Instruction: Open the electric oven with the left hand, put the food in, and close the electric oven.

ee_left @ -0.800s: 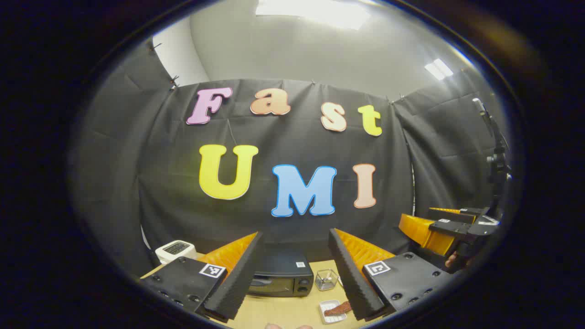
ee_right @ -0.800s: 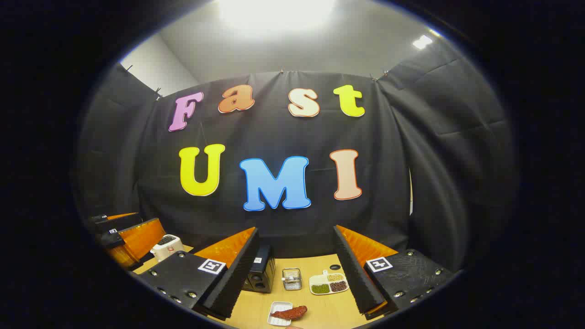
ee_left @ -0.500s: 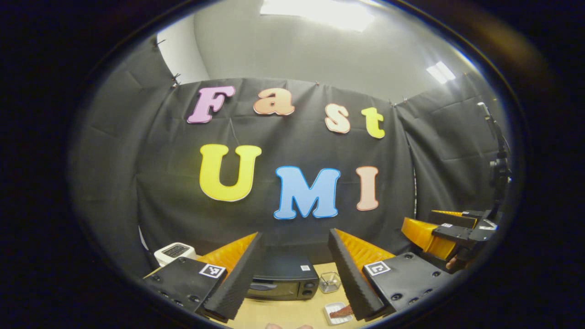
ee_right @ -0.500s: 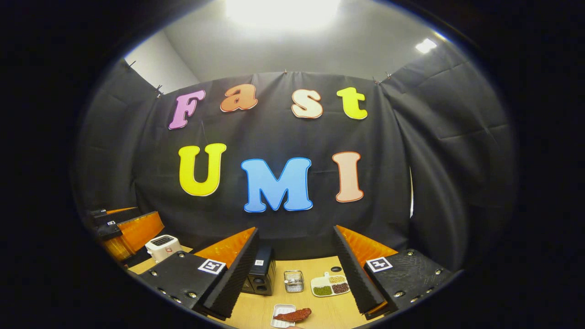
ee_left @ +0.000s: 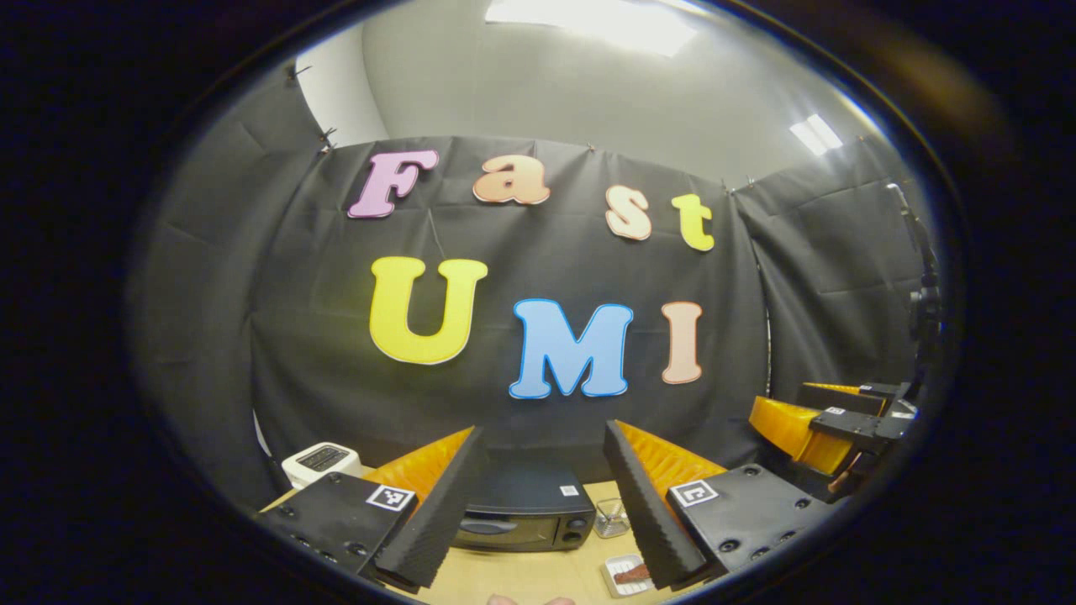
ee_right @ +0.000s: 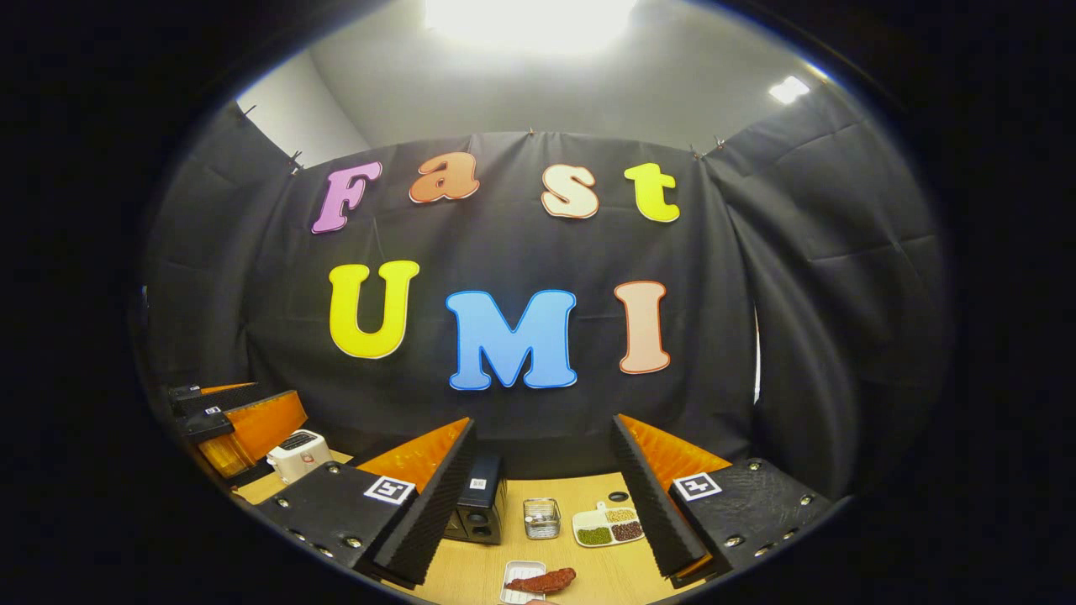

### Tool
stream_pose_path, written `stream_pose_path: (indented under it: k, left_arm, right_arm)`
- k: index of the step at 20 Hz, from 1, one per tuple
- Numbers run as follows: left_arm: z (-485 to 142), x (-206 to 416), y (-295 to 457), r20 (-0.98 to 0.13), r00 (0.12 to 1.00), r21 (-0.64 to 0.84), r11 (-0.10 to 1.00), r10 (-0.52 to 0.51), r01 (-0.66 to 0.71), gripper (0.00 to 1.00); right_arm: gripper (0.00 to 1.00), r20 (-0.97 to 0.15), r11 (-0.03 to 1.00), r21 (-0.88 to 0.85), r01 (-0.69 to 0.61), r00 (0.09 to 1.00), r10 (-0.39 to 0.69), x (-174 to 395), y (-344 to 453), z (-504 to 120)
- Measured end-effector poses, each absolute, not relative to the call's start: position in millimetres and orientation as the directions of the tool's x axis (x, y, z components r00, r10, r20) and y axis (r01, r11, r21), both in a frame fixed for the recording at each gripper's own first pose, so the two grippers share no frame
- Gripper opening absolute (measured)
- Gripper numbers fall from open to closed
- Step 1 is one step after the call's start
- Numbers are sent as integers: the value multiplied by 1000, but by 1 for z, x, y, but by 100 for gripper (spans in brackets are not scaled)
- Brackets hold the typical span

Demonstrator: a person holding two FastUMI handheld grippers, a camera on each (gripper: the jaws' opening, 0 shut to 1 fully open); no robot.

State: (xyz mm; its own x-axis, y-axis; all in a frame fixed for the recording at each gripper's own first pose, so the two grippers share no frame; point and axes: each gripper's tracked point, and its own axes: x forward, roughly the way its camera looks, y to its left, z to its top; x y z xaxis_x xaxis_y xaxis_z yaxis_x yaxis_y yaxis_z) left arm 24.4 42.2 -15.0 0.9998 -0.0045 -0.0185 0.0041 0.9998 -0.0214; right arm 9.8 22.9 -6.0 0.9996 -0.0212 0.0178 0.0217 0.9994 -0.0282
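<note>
A black electric oven (ee_left: 525, 518) stands with its door closed on the wooden table (ee_left: 538, 576), straight ahead between the fingers of my left gripper (ee_left: 542, 483), which is open and holds nothing. A reddish-brown piece of food (ee_right: 542, 580) lies on a small white tray (ee_right: 514, 588) near the front edge. My right gripper (ee_right: 542, 483) hangs open above the table, the food below and between its fingers. The oven (ee_right: 481, 510) sits to its left, the tray with food (ee_left: 626, 576) to the left gripper's right.
A white toaster (ee_left: 319, 460) stands at the table's far left. A small clear container (ee_right: 541, 517) and a white divided dish of beans (ee_right: 607, 525) sit behind the food. The other gripper (ee_left: 828, 424) hangs at the right edge of the left gripper view.
Both gripper views have drifted slightly; the oven and food tray have shifted a little to the right in each. Neither gripper has changed its opening.
</note>
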Motion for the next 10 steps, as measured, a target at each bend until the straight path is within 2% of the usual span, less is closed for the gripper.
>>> stream_pose_path:
  k: [1, 2, 4, 6, 10]
  left_arm:
    - [-18, 27, 43, -25, 1000, -27, 1000, -3, 2, 92]
    - [-21, 28, 44, -36, 999, -31, 1000, -2, 1, 98]
    - [-25, 34, 44, -53, 999, -22, 1000, -2, 1, 98]
    - [-36, 38, 48, -66, 998, -1, 1000, 4, -4, 92]
    - [-74, 52, 62, -136, 991, -17, 1000, 15, -18, 98]
  right_arm:
    - [96, 11, 1000, -21, 24, 1000, -23, 11, 21, -9]
    - [96, 5, 999, -17, 28, 1000, -27, 13, 19, -12]
    - [96, -7, 999, -13, 39, 999, -39, 17, 13, -19]
    - [96, -26, 999, -9, 43, 999, -43, 22, 10, -27]
    - [96, -53, 999, -16, 46, 997, -47, 30, 6, -43]
